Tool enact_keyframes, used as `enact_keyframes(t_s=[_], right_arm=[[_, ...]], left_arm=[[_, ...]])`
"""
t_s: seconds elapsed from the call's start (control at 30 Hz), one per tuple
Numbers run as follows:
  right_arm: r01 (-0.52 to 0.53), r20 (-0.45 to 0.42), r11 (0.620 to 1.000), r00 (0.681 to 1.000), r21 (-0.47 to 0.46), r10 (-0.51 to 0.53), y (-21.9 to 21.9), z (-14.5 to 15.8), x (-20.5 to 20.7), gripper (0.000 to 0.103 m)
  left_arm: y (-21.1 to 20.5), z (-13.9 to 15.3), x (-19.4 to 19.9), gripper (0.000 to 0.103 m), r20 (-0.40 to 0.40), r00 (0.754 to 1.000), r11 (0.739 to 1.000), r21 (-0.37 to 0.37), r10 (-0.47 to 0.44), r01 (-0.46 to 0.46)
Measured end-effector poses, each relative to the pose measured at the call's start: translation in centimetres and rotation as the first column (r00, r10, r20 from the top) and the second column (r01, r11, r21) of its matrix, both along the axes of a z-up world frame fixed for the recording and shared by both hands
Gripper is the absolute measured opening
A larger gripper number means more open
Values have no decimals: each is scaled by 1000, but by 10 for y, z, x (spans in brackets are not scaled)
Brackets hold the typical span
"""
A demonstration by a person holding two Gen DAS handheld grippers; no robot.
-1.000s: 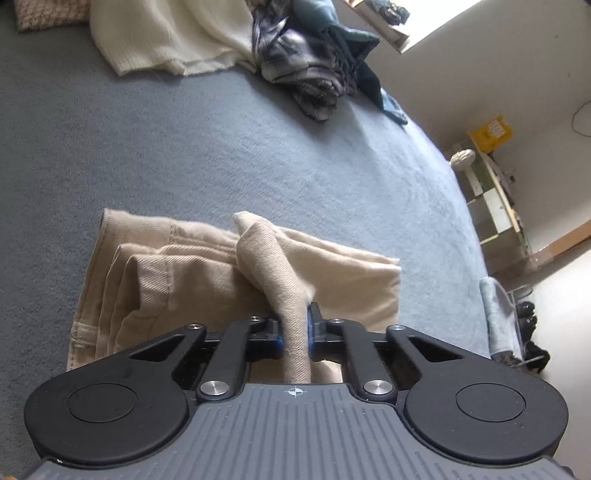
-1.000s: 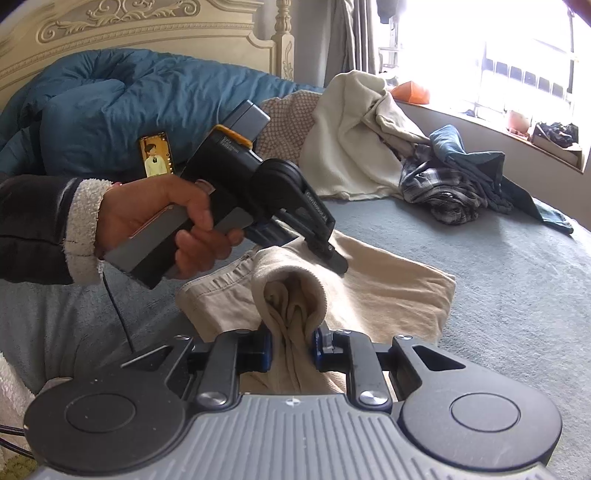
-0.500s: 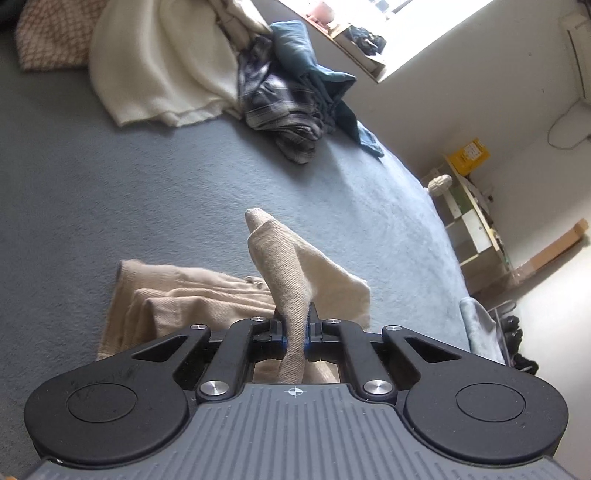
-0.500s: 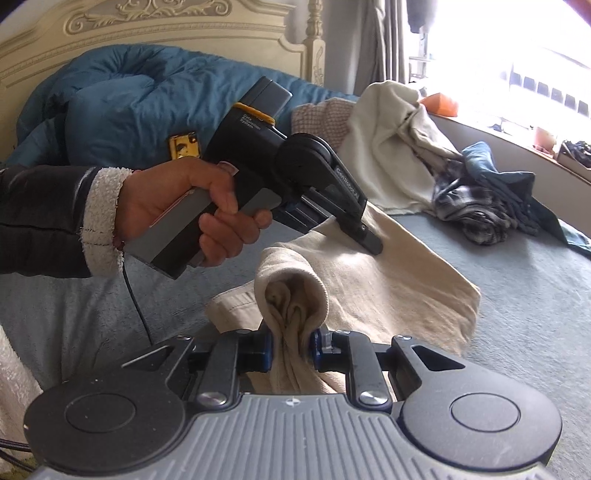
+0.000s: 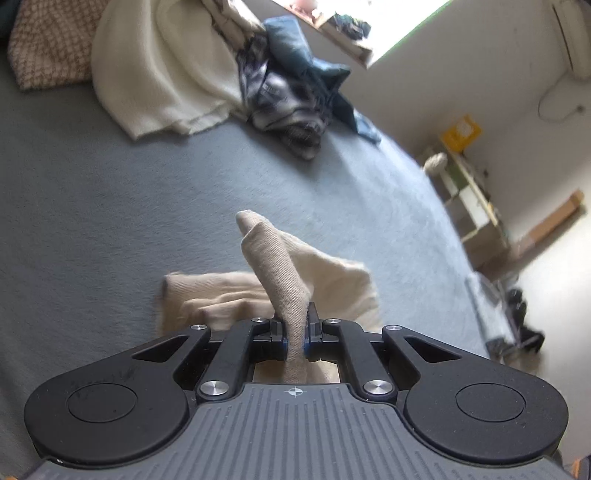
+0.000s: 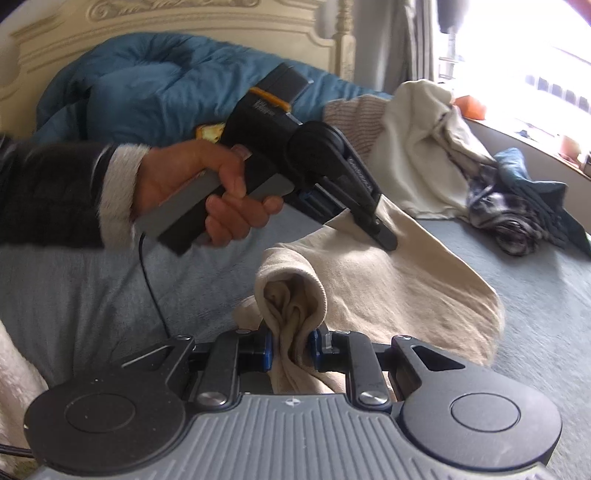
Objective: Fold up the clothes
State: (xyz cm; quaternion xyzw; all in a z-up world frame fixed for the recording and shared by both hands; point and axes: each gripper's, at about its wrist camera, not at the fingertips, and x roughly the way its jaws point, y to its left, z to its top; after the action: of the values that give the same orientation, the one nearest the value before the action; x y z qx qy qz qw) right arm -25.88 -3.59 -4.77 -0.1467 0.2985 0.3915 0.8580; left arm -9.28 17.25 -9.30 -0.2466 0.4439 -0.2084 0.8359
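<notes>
The bed (image 5: 110,192) is the biggest thing here. Its cover is blue-grey, soft and a bit fuzzy. A wide flat part of it is bare between the tan cloth and the pile at the far side. The bed's edge curves down on the side by the wall and the shelf (image 5: 469,199).

A puffy blue quilt (image 6: 147,88) sits bunched up by the carved cream headboard (image 6: 177,22).

The pile (image 5: 229,74) has a thick cream knit, a checked cloth and a dark plaid shirt, all in a floppy heap.

The tan cloth (image 6: 388,280) is the thing being folded. It looks like thick cotton with fine ribs. Part of it lies on the bed in loose layers. The near part is lifted up off the bed and hangs between the two grippers. Its far edge sags down to the cover.

A hand (image 6: 207,195) in a dark sleeve with a fuzzy white cuff holds the left gripper (image 6: 380,229). The gripper is black with a grey handle, and a thin black wire hangs from it. Its fingers are pinched tight on one raised edge of the tan cloth. In the left wrist view a stiff fold pokes up from between them.

The right gripper (image 6: 291,345) is squeezed onto a thick rolled bunch of the same cloth. Its blue-edged pads (image 6: 266,347) press on both sides, and the bunch keeps them a little way apart.
</notes>
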Motion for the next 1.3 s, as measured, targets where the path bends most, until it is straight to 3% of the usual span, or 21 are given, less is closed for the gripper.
enact_keyframes(t_s=[0.17, 0.3, 0.5, 0.6, 0.73, 0.9, 0.93, 0.97, 1.03, 1.1, 1.17, 1.3], right_arm=[[-47, 29, 998, 998, -38, 48, 19, -7, -1, 21], [-48, -16, 998, 999, -38, 47, 22, -16, 2, 21], [-43, -26, 998, 999, -41, 42, 30, -24, 6, 21], [-34, -37, 999, 999, -41, 32, 33, -30, 12, 21], [-45, -14, 997, 999, -67, 45, 42, -38, 12, 21], [-48, -13, 997, 999, -68, 47, 44, -44, 13, 21], [-48, -11, 997, 999, -67, 48, 44, -44, 13, 21], [-49, -9, 997, 999, -68, 49, 45, -45, 13, 21], [-48, -4, 996, 999, -71, 48, 47, -46, 12, 22], [-59, 15, 994, 998, -87, 61, 50, -48, 8, 25], [-75, 36, 992, 996, -97, 78, 54, -49, 3, 41], [-143, 103, 987, 983, -72, 150, 55, -44, -18, 59]], left_arm=[[6, 3, -4, 5, 40, 999, 1000, 0, -20, 20], [7, -11, -3, 5, 28, 999, 999, 26, -37, 37], [17, -20, 2, 5, 24, 999, 999, -37, -28, 29], [20, -28, 10, 15, -21, 1000, 999, -34, -12, 11], [32, -32, 9, 20, -53, 998, 995, -93, 20, -25], [39, -10, -9, 28, 26, 998, 996, -69, 52, -50], [40, -6, -13, 37, 43, 997, 996, -63, 58, -56], [41, -1, -17, 39, 60, 996, 996, -58, 64, -61], [44, 8, -25, 39, 94, 993, 996, -48, 77, -72], [46, 17, -32, 39, 128, 988, 996, -38, 88, -84], [49, 26, -40, 40, 162, 982, 995, -28, 99, -96], [15, 24, -56, 40, 193, 980, 998, 57, -51, 40]])
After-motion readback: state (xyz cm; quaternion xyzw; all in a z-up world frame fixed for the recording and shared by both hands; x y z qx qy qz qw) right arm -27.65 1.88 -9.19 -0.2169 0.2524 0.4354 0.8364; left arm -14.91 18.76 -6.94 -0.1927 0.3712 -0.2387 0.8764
